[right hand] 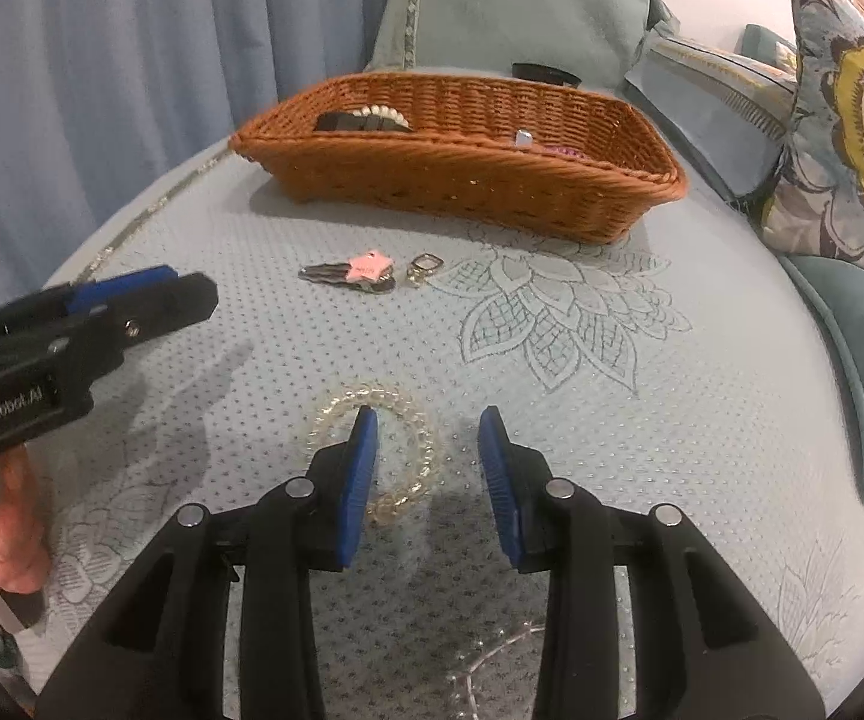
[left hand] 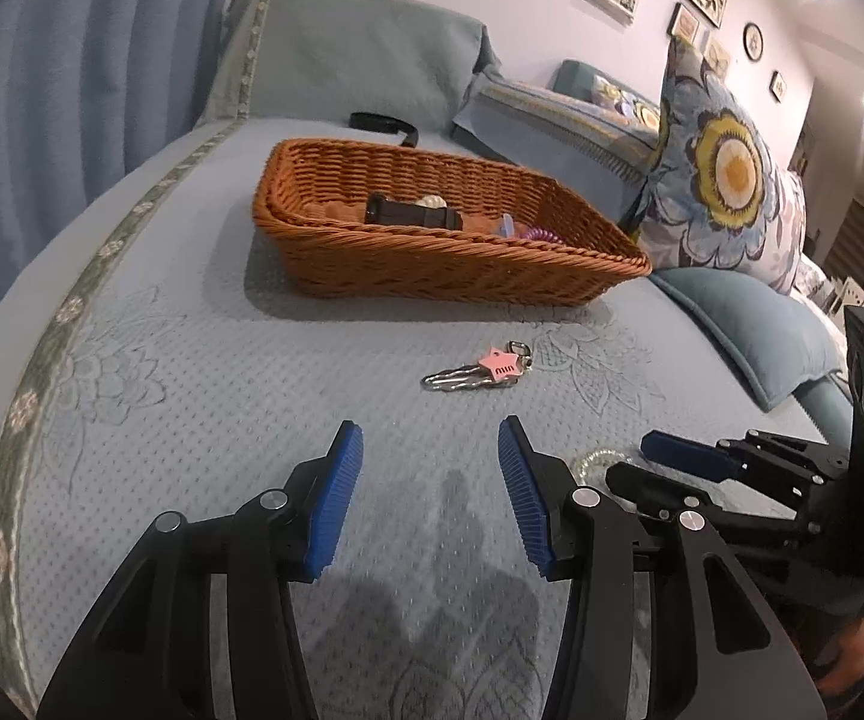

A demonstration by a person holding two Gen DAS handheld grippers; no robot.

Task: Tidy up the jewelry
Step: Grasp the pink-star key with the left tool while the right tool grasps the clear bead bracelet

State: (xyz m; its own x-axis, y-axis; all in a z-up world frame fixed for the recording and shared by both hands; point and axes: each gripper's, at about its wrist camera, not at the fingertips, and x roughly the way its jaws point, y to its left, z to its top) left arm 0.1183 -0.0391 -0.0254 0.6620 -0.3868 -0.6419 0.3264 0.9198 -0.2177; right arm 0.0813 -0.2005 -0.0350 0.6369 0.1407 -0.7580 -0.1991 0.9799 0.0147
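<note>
A clear spiral bracelet (right hand: 417, 450) lies on the blue sofa cover. My right gripper (right hand: 429, 420) is open right over it, with its left finger (right hand: 360, 468) inside the ring. A small part of the bracelet shows in the left wrist view (left hand: 597, 461). A key bunch with a pink star tag (left hand: 486, 369) (right hand: 360, 272) lies between the grippers and a brown wicker basket (left hand: 432, 252) (right hand: 462, 180). The basket holds a black item (left hand: 411, 215), a pale beaded piece (right hand: 381, 114) and a purple spiral band (left hand: 537, 235). My left gripper (left hand: 432, 441) is open and empty above the cover.
A floral cushion (left hand: 726, 174) and a blue cushion (left hand: 750, 324) lie to the right. A black band (left hand: 381, 122) lies behind the basket. A blue curtain (right hand: 132, 60) hangs on the left. A glassy object (right hand: 492, 666) shows under my right gripper.
</note>
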